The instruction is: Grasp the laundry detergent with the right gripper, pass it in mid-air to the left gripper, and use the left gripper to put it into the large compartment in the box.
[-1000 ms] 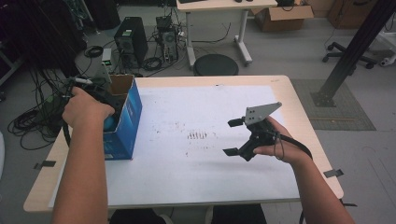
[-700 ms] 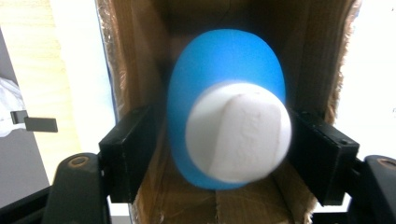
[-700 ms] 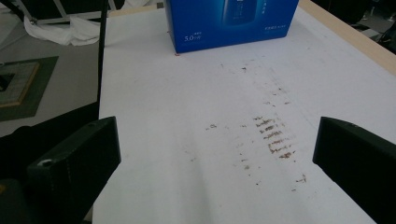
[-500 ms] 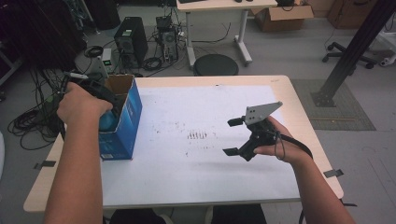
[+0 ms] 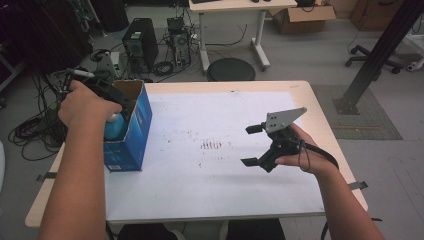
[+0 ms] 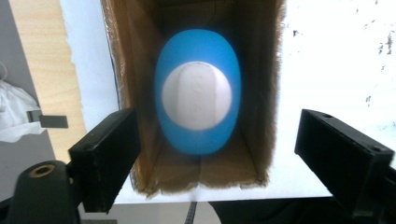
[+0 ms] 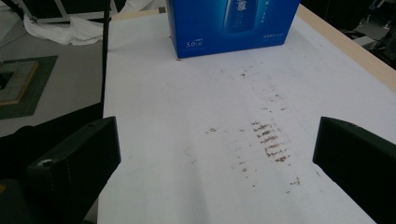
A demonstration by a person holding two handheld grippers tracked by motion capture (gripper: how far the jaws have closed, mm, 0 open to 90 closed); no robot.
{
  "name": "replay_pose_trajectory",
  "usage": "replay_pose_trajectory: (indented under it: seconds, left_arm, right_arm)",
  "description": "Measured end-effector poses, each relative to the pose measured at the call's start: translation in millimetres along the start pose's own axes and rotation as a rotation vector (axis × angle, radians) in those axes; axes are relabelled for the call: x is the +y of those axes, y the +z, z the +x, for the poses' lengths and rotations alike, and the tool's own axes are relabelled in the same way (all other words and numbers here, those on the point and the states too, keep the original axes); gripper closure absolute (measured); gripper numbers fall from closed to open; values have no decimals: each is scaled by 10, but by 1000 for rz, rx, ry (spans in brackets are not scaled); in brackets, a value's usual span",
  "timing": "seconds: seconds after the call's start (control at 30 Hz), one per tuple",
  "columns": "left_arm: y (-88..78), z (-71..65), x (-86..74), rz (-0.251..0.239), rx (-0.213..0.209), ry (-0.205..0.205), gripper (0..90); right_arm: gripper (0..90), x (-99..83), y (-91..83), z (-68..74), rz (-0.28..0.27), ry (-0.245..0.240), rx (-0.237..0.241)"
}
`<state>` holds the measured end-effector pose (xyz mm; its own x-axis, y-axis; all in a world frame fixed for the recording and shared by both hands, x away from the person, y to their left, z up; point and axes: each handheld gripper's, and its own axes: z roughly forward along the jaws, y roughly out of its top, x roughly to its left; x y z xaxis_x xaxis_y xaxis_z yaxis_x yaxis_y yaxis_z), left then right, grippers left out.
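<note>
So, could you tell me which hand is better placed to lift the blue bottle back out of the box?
Left, probably: the left gripper hangs open directly above the blue bottle in the box; the right gripper is over bare table.

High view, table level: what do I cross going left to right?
Left gripper, jaws just opened, above the blue box with the blue bottle inside → brown smudges on the white table cover → right gripper, open.

Left gripper [image 5: 107, 97] lifted above the blue box [image 5: 131, 131], jaws just opened off the blue bottle [image 6: 197, 99]
</note>
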<state>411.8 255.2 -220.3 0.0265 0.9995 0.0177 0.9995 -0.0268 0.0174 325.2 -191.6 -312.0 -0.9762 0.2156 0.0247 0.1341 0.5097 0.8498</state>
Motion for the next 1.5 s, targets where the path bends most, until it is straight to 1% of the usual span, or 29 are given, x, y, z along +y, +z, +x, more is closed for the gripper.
replay_pose_trajectory:
  seconds: [0.27,0.43,0.47,0.53,0.67,0.7,0.8,0.83,0.87,0.97,1.0,1.03,1.13,1.17,1.2,1.23,1.33,1.4,1.5]
  left_arm:
    - [-171,-101,-39,-6,15,25,105]
    - [-223,-169,-65,0,23,26,80]
    - [-228,-186,-68,7,25,32,73]
    - [-237,-223,-72,6,24,43,63]
    - [-272,-341,-78,8,33,74,23]
    - [-286,-375,-79,10,40,88,4]
    - [-326,-488,-85,12,40,126,2]
    - [-345,-541,-87,14,40,157,2]
    - [-357,-580,-89,12,42,172,2]
    - [-393,-758,-103,2,47,242,2]
    - [-398,-798,-106,0,46,262,2]
    - [-402,-851,-110,2,45,289,2]
    - [-381,-1016,-129,22,24,404,2]
    - [-374,-1057,-139,24,8,431,2]
    - [-369,-1089,-147,25,6,453,2]
    - [-359,-1138,-163,28,3,485,2]
    - [-337,-1235,-221,21,-12,542,2]
    - [-319,-1296,-274,20,-12,579,2]
    - [-305,-1381,-359,23,-24,639,2]
  right_arm:
    - [10,42,-64,11,-1,-9,-3]
    - [10,55,-92,24,1,-12,-4]
    - [10,57,-99,26,3,-12,-6]
    - [10,64,-115,32,5,-13,-5]
    - [10,91,-170,36,10,-17,-13]
    - [10,101,-190,37,11,-19,-15]
    - [10,135,-249,32,15,-26,-24]
    - [10,143,-262,30,18,-29,-25]
    - [10,158,-282,27,22,-30,-28]
    - [10,195,-321,14,39,-33,-31]
    - [10,208,-329,7,47,-35,-31]
    - [11,219,-337,3,56,-35,-33]
    - [12,277,-375,-18,87,-44,-40]
    - [12,297,-388,-23,93,-46,-45]
    - [12,317,-403,-28,100,-45,-48]
    - [12,333,-414,-32,106,-45,-50]
    - [14,403,-450,-37,142,-49,-68]
    - [15,459,-463,-18,168,-54,-75]
    - [16,549,-478,27,209,-70,-85]
